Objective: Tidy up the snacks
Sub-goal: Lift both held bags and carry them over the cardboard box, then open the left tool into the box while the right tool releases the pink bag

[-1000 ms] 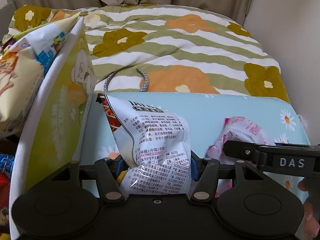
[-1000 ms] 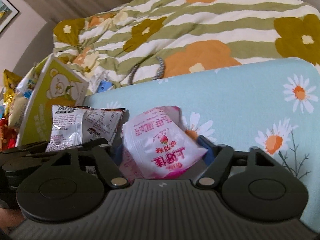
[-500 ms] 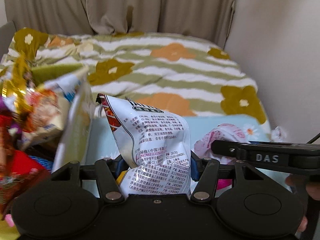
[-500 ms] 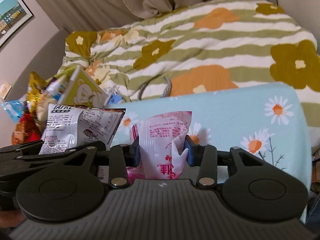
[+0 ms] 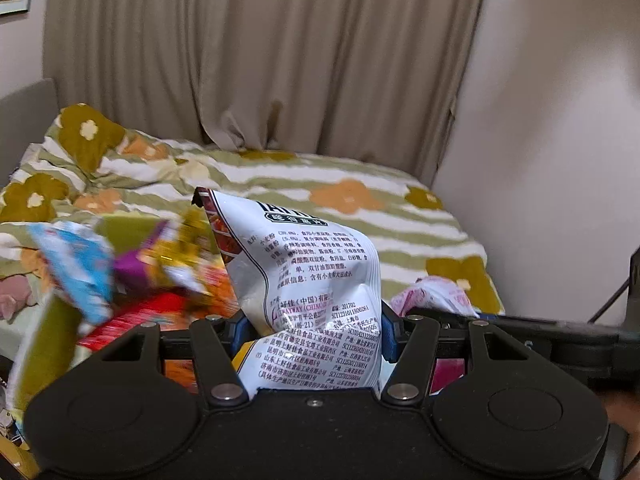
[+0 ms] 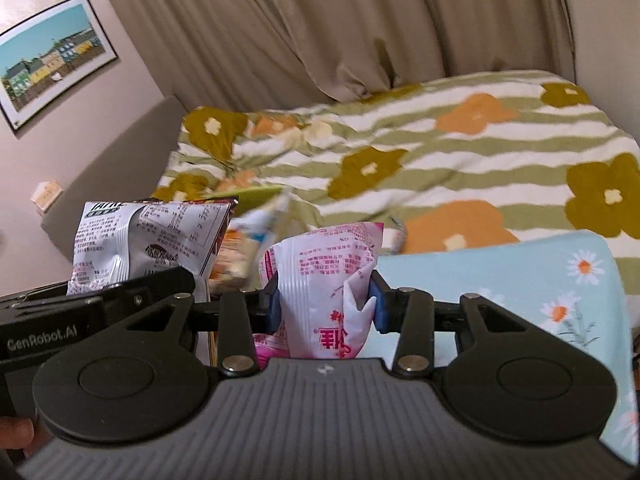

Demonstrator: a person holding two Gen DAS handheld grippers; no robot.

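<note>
My left gripper (image 5: 314,334) is shut on a white snack bag with black print (image 5: 308,280) and holds it raised. The same bag shows in the right wrist view (image 6: 148,240). My right gripper (image 6: 324,306) is shut on a pink and white snack bag (image 6: 324,280), also raised; the bag's top shows in the left wrist view (image 5: 436,296). A green carton full of several colourful snack packs (image 5: 120,276) sits low at the left, blurred.
A light blue daisy-print board (image 6: 520,280) lies below the right gripper. Behind is a bed with a green striped flower quilt (image 5: 360,208), beige curtains (image 5: 260,60) and a wall at the right (image 5: 560,160).
Both grippers have lifted with their bags and tilted up; the curtain and wall now fill the views. The snack carton has dropped lower left in the left wrist view.
</note>
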